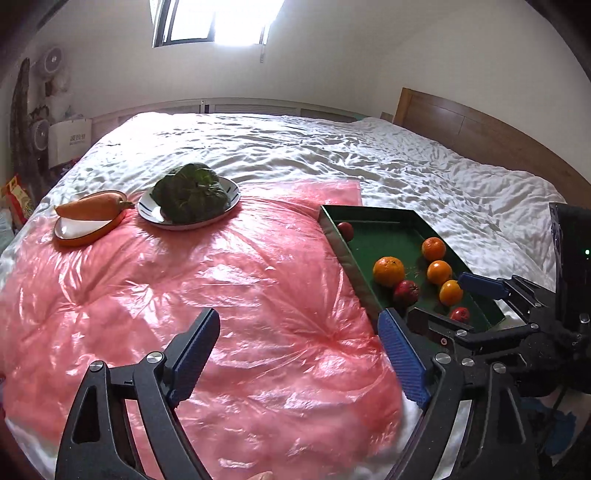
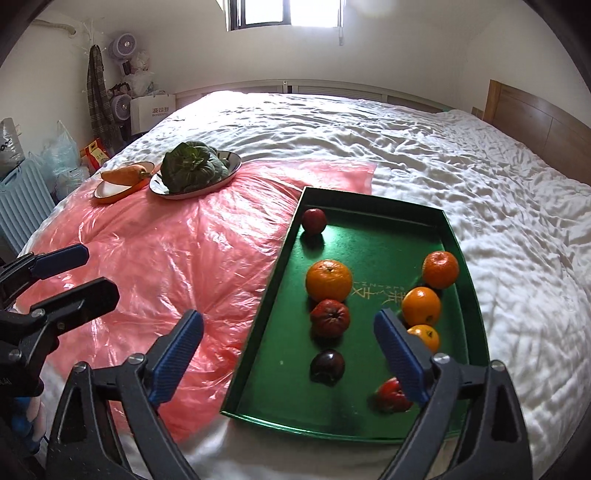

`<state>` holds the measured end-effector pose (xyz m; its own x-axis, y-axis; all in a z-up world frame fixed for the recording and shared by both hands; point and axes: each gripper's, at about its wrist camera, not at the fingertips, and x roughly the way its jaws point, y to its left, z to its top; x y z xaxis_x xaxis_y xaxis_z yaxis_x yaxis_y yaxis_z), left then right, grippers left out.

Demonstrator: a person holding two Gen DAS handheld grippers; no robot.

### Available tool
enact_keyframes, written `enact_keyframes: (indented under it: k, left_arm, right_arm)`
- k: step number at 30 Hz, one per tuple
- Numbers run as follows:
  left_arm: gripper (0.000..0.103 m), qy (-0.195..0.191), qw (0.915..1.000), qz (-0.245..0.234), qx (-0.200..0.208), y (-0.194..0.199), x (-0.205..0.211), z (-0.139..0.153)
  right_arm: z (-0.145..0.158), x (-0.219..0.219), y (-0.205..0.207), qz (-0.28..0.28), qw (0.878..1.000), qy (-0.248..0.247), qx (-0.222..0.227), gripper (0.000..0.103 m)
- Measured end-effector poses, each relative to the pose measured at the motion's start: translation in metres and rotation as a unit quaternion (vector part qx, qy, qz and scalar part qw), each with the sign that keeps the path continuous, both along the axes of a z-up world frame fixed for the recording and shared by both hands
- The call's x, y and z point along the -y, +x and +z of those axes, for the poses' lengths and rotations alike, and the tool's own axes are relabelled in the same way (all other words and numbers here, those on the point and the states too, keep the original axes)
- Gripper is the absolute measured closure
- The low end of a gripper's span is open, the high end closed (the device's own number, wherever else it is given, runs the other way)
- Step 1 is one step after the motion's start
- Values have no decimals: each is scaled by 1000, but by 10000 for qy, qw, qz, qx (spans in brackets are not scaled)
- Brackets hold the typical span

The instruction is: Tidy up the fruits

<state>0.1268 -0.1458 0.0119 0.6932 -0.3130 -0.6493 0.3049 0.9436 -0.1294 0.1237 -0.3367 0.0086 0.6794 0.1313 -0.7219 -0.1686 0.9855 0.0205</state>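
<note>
With the left gripper (image 1: 299, 354) and right gripper (image 2: 288, 354) both gaping wide and empty, the firm, roll-prone oranges (image 2: 328, 280) are sitting in the green tray (image 2: 373, 201), probably wanting a gentle grip across their middles.

Two near wrist views angled down, sharing green tray (image 2: 369, 236) and bed (image 1: 406, 155).

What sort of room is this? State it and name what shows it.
A bedroom, most likely: a wide bed with rumpled white sheets, a wooden headboard, and a window above.
</note>
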Motion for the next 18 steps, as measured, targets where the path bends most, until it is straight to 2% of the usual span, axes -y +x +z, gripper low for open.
enact_keyframes:
  k: [5,7,9,18]
  left_arm:
    - [18,182,9986,474,-121,-31,-43,-11]
    - [12,189,9983,529,-119,-42,-56,-15]
    - [11,200,9980,585,-151,-51,-67,-20]
    - [11,550,9958,719,-137,-80,-76,-35]
  right_arm:
    - [-2,-30,-31,-67,9998,99,146,0]
    - [-3,-37,-42,-140,9996,161,188,0]
    - [-6,-41,-52,-211,9994,166,229,0]
    - [-20,-30,-80,-498,9984,9,281,0]
